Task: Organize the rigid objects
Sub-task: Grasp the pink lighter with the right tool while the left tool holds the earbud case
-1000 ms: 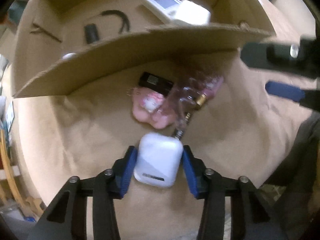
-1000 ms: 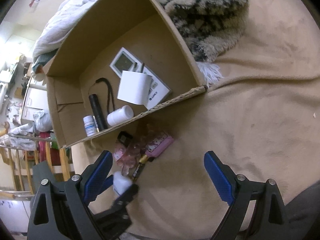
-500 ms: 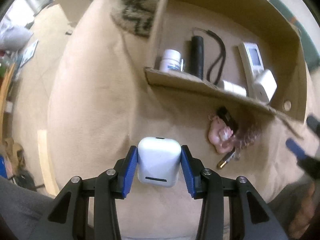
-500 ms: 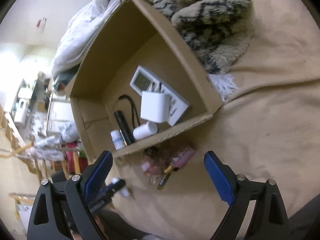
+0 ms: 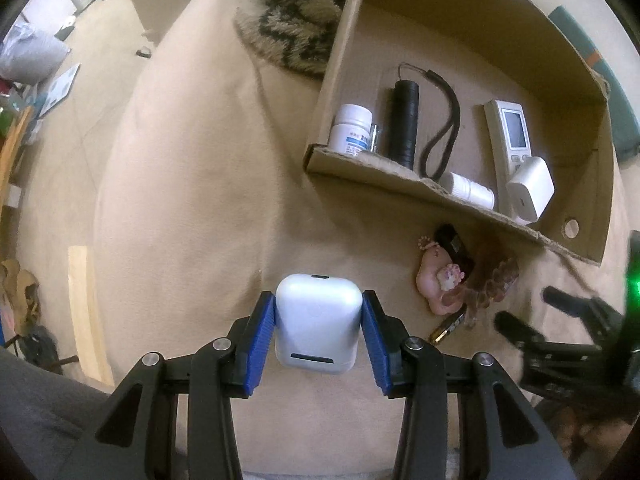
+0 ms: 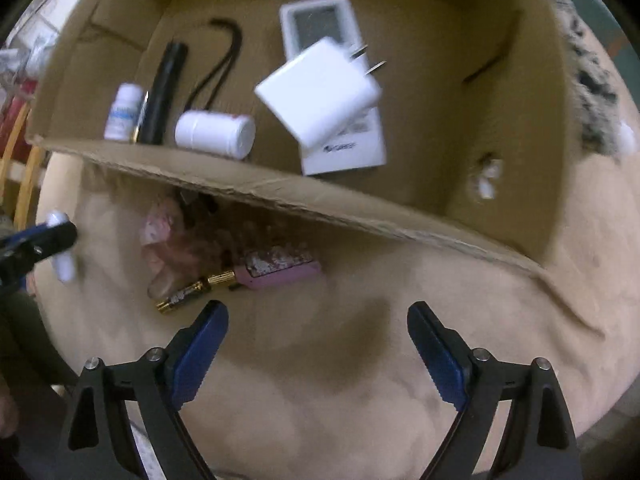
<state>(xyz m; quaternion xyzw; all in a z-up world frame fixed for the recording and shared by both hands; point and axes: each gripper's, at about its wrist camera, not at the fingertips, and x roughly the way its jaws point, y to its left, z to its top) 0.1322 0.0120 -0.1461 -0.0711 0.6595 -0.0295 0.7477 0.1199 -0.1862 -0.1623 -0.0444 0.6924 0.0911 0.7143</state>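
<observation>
Beige blanket below: left gripper [image 5: 318,330] clamps the earbud case [image 5: 316,326], bound for the cardboard box [image 5: 420,190]; right gripper [image 6: 318,354], empty, jaws closing, lines up the pink comb [image 6: 280,270].

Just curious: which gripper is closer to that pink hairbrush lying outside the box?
Right. The right gripper, jaws closing on nothing, hovers just short of the pink hairbrush; the left gripper, gripping the white earbud case, sits farther off.

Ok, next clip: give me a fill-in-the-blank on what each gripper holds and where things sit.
1. The left gripper is clamped on a white ____ case.
2. The right gripper holds ____ while its jaws are closing.
3. The white charger lies on the ____ inside the cardboard box.

Missing words: earbud; nothing; remote
</observation>
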